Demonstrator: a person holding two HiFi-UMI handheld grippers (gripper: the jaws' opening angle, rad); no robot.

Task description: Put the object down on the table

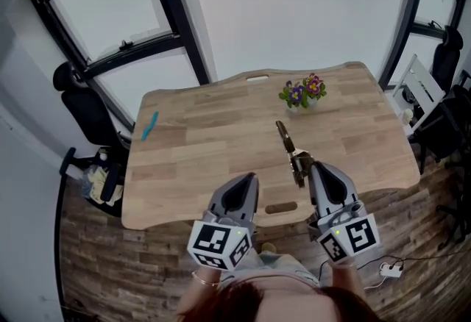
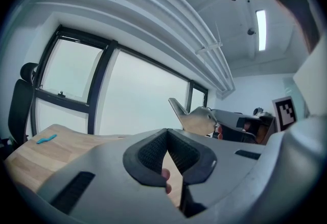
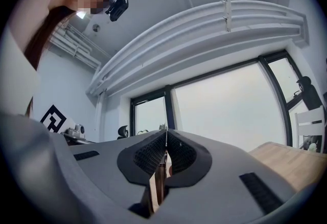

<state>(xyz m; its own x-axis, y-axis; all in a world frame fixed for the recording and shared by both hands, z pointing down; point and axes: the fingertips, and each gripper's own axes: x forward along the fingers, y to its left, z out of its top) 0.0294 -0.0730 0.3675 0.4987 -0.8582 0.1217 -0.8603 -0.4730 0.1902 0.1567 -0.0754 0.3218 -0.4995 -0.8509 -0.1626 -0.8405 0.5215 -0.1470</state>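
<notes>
Wooden table (image 1: 191, 159): right tool (image 1: 303, 165) clamps wooden utensil (image 1: 285, 138) over it; left tool (image 1: 252, 177) closed, empty.

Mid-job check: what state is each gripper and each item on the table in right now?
left gripper: shut, nothing between its jaws.
right gripper: shut on the metal tool.
metal tool: held by one end, pointing away over the table, apparently not yet set down.
flower pot: upright near the far edge.
blue object: lying flat at the table's left end, untouched.
</notes>
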